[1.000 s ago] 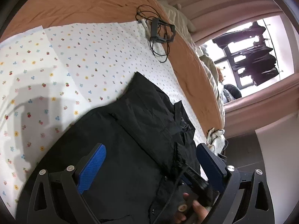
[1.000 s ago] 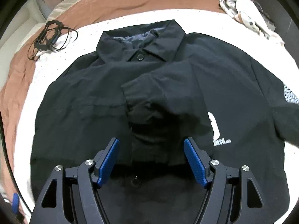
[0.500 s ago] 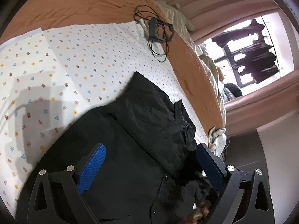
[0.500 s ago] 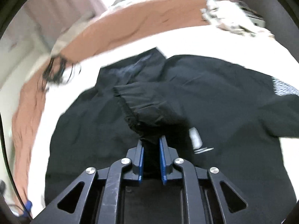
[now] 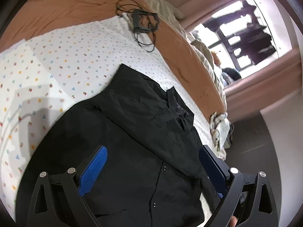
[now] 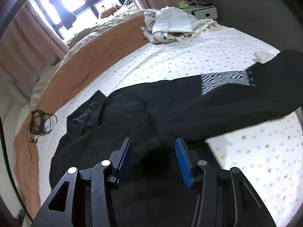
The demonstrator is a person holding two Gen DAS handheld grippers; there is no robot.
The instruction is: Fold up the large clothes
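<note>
You are working over a bed covered by a white sheet printed with small coloured flowers; an orange-brown blanket runs along its far side. A black cable bundle lies where sheet meets blanket. A crumpled pale garment sits at the far corner. Pink curtains frame a bright window with dark clothes hanging before it.

The black jacket lies spread on the sheet, collar toward the blanket, one sleeve stretched out to the side.

Your left gripper angles down over the jacket front, jaws wide apart, nothing between the pads. Your right gripper tilts steeply down over the jacket; its jaws are opening, dark cloth lies below them, and the pads press on nothing.

The sleeve carries a grey geometric patch; no writing is legible.
</note>
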